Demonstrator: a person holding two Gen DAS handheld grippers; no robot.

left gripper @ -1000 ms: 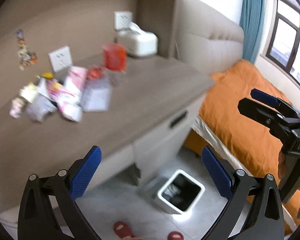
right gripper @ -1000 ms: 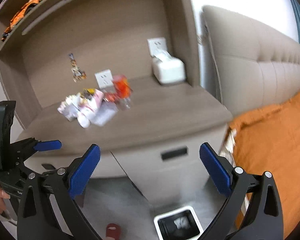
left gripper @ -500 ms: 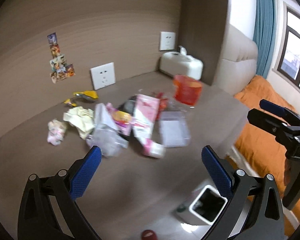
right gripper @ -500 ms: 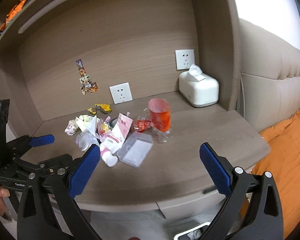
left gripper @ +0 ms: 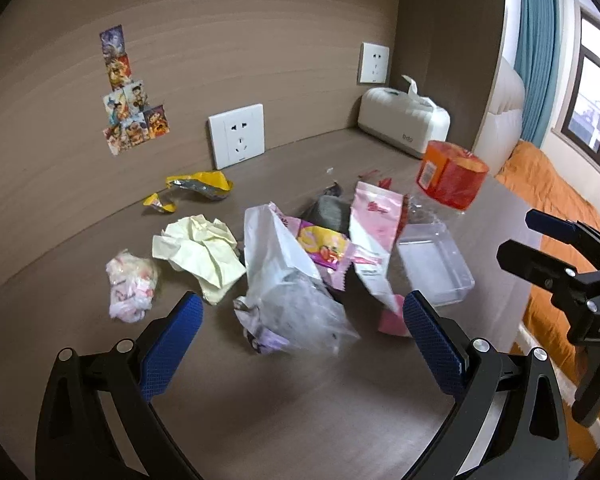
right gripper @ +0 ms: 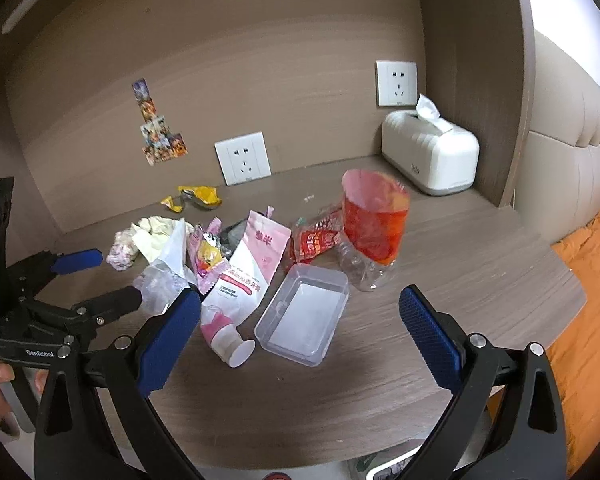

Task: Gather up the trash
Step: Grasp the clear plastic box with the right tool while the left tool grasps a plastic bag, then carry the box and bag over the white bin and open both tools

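On the desk, both the left gripper and right gripper hover spread and empty near the trash pile, so the approach step seems underway, and next one must close on a wrapper.

Orange cup, pink pouch, yellow wrapper

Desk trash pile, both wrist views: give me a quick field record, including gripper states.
surface: brown wood-grain desk
pile left: crumpled pale yellow paper, small pink-white wad
pile centre: clear plastic bag, pink-and-white tube pouch
pile right: clear rectangular plastic tray, crushed bottle with red label
back: torn yellow foil wrapper, white tissue box
left gripper: open, empty, facing the bag
right gripper: open, empty, facing the tray
collected: nothing held yet
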